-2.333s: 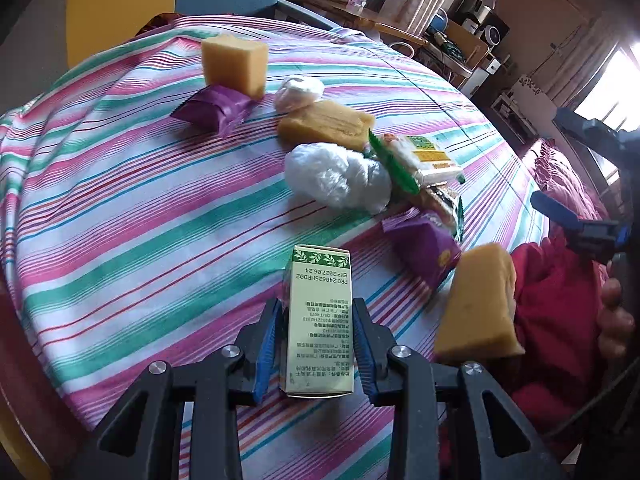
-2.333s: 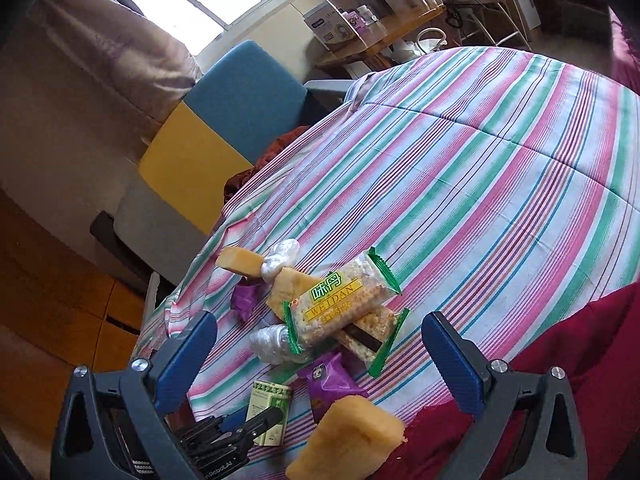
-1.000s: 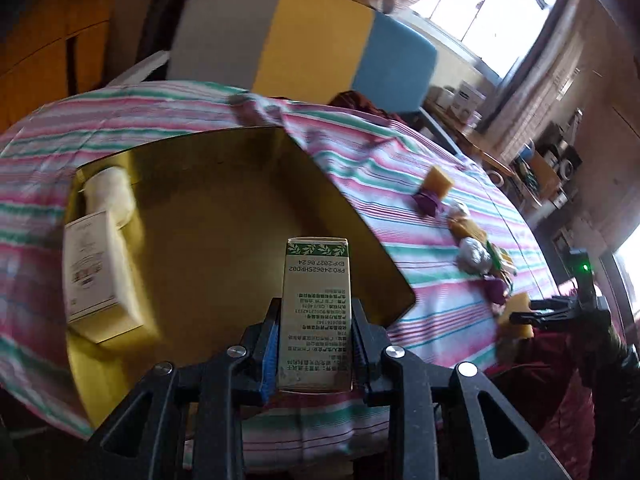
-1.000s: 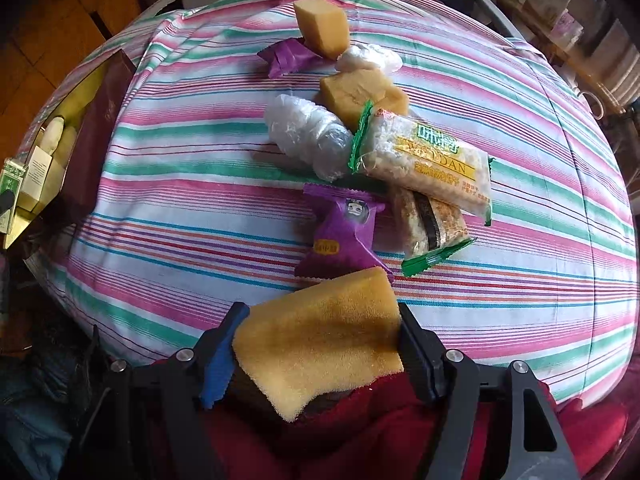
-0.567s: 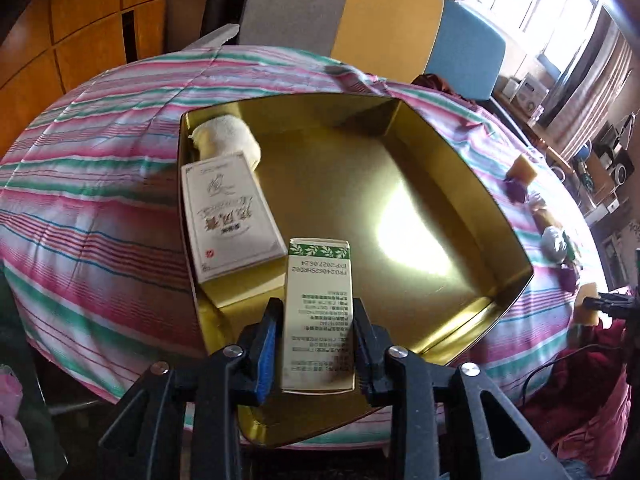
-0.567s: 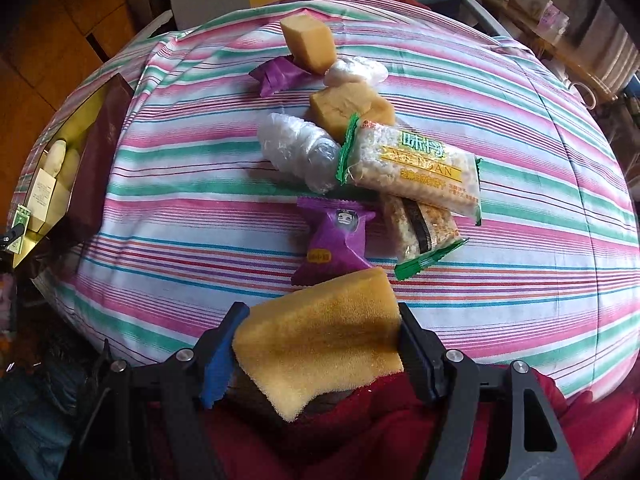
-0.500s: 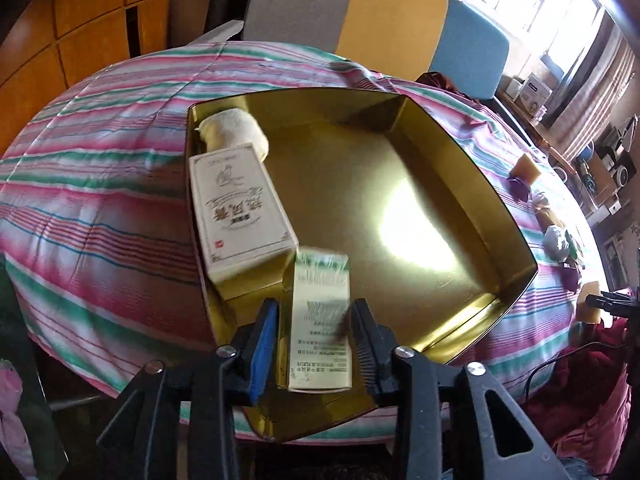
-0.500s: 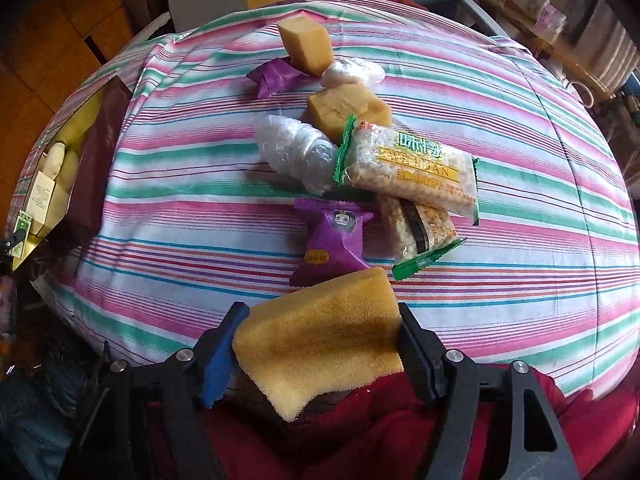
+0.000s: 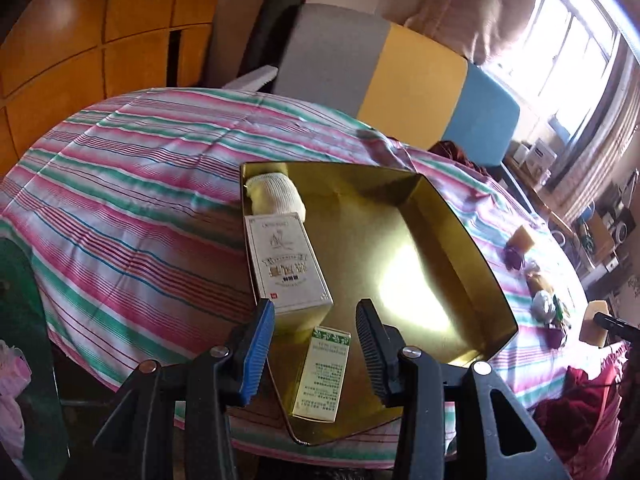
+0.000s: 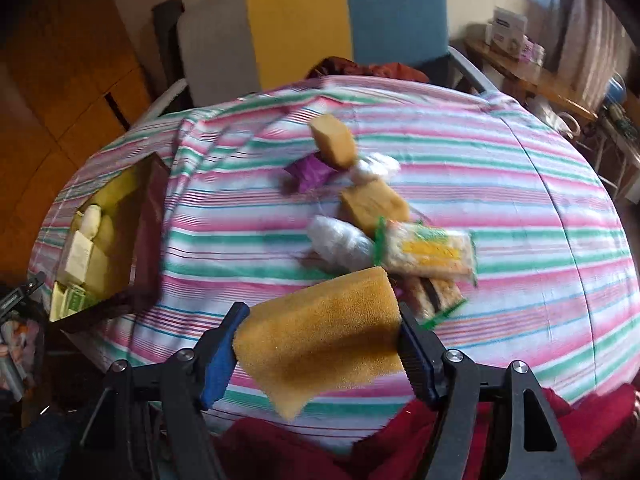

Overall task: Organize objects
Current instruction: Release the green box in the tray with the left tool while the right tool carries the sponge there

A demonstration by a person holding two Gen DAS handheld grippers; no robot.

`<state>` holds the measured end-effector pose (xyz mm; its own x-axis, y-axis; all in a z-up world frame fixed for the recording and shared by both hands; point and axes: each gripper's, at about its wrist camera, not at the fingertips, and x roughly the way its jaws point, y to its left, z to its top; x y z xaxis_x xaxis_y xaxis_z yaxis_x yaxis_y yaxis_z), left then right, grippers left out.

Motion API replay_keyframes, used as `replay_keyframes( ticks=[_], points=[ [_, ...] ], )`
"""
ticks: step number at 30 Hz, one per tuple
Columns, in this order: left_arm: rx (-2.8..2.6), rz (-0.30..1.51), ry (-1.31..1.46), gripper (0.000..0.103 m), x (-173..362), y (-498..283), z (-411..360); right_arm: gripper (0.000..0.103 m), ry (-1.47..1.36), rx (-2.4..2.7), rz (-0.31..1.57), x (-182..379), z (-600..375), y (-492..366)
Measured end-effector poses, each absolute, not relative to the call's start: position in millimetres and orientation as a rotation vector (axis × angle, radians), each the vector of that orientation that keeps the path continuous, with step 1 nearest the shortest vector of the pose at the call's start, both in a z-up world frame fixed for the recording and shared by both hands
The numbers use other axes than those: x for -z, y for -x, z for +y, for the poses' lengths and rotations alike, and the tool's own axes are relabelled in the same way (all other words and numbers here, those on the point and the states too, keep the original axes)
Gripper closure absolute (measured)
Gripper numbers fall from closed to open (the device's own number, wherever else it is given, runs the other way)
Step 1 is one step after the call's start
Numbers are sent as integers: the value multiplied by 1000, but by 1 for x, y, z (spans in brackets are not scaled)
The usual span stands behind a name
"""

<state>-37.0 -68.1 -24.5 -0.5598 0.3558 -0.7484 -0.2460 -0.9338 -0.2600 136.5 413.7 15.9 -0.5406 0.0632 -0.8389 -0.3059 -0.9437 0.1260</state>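
Observation:
My left gripper [image 9: 316,344] is open above the near corner of the gold tray [image 9: 460,240]. The small green-and-white carton [image 9: 322,372] lies flat on the tray floor below the blue pads, touching neither. Beside it in the tray are a white box [image 9: 286,264] and a rolled white cloth [image 9: 274,196]. My right gripper [image 10: 322,320] is shut on a yellow sponge [image 10: 320,348], held off the striped tablecloth [image 10: 520,208]. Beyond it is a pile of a cracker pack [image 10: 428,254], a clear plastic bundle [image 10: 340,244], a purple packet [image 10: 310,172] and two more sponges.
A chair with a grey, yellow and blue back [image 9: 400,72] stands behind the table. From the right wrist the tray [image 10: 148,240] is at the table's left edge. A dark red cloth [image 10: 400,444] lies at the near edge. Wooden cabinets [image 9: 100,40] are at the left.
My left gripper has opened and let go of the carton, which now lies in the tray, and has drawn back a little. My right gripper has risen with the sponge.

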Motion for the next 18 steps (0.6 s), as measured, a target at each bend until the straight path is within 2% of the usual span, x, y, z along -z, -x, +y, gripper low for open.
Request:
replay_keyframes(
  ticks=[8,14,18],
  points=[
    [-2556,-275,1263,60,21,42,-87,30,1450,-2937,233,-34,267,-45],
    [-2567,-321,1279,60,27,39,-102,28,1624,-3030,161,5,167,15],
    [-2566,-344,1297,60,33,39,-108,26,1773,-2995,195,42,125,39]
  ],
)
